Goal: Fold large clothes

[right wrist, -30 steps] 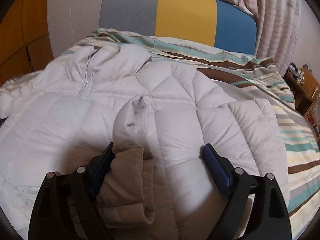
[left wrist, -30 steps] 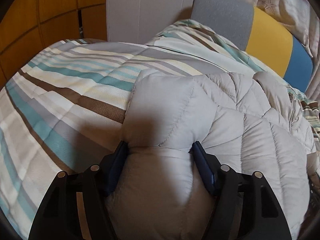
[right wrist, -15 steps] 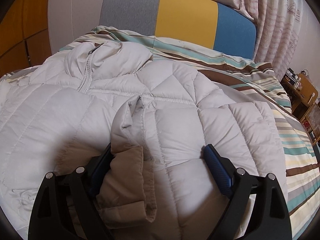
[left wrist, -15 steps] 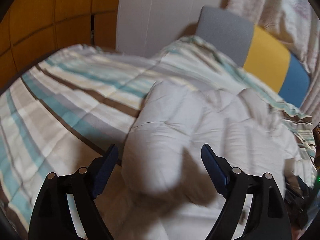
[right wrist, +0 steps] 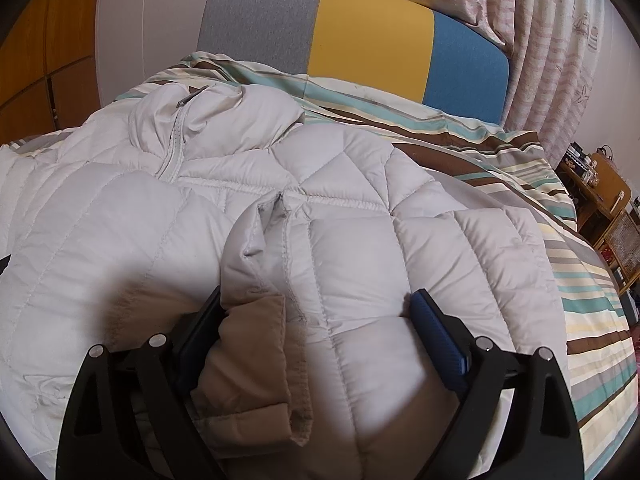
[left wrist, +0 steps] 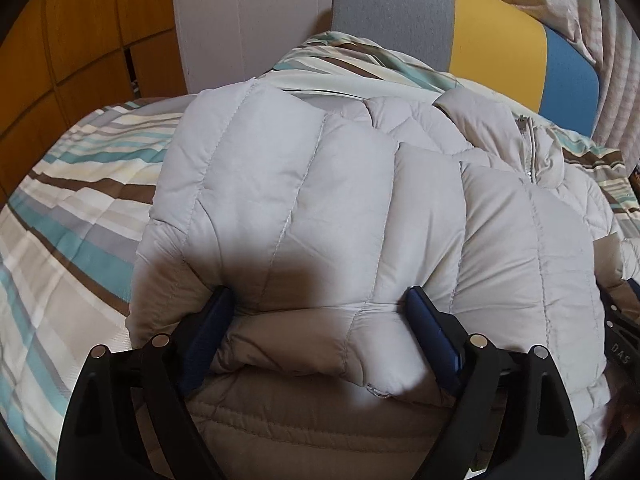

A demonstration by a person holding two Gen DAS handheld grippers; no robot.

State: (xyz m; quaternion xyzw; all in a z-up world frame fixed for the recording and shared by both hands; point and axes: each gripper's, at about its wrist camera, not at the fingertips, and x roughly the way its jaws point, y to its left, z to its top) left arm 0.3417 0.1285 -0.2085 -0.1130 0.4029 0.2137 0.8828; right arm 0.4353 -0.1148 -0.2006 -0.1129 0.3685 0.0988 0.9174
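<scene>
A pale grey quilted puffer jacket [left wrist: 360, 200] lies zipped on the striped bed, its collar and zip [right wrist: 176, 140] toward the headboard. Its sleeves are folded in over the body. My left gripper [left wrist: 316, 308] has its jaws wide, and the folded left sleeve with its tan lining [left wrist: 304, 340] bulges between them. My right gripper [right wrist: 316, 308] also has its jaws wide, around the jacket's right side [right wrist: 352, 280] and a tan cuff [right wrist: 256, 344]. The blue pads [right wrist: 436, 332] touch the padding on both sides.
A striped duvet [left wrist: 80, 208] covers the bed. A grey, yellow and blue headboard [right wrist: 360, 36] stands behind. Wooden wardrobe panels [left wrist: 60, 40] are at the left, curtains [right wrist: 560, 60] and a wooden shelf unit [right wrist: 608, 208] at the right.
My left gripper let go of the sleeve, lifted, and has come back down around the folded sleeve farther right on the jacket. My right gripper has stayed nearly still.
</scene>
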